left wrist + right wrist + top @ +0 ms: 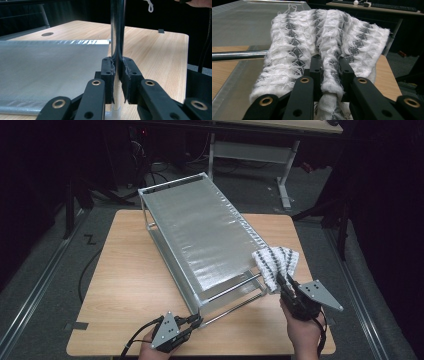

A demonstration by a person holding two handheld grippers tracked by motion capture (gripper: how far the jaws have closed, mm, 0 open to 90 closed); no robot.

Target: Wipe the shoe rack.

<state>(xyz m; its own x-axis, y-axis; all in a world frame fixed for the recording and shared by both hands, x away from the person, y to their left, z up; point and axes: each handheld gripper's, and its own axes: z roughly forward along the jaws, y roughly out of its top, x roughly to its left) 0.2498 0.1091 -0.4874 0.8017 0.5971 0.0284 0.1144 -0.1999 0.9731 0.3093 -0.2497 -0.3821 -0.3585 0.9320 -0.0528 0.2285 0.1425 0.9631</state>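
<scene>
A metal rack [200, 230] with a grey fabric shelf stands slantwise on the wooden table [125, 280]. My left gripper [196, 321] is shut on the rack's near corner post [117, 32], whose chrome tube rises between the pads. A white towel with grey diamond stripes [275, 262] lies over the rack's near right corner. My right gripper [281, 281] is shut on a fold of that towel [329, 62], which spreads over the shelf edge and a chrome rail [237, 55].
The table's front edge runs just below both hands. A white desk frame [250, 150] stands beyond the table on the grey floor. Bare wood lies left of the rack, with a tape mark [79, 325] at the front left corner.
</scene>
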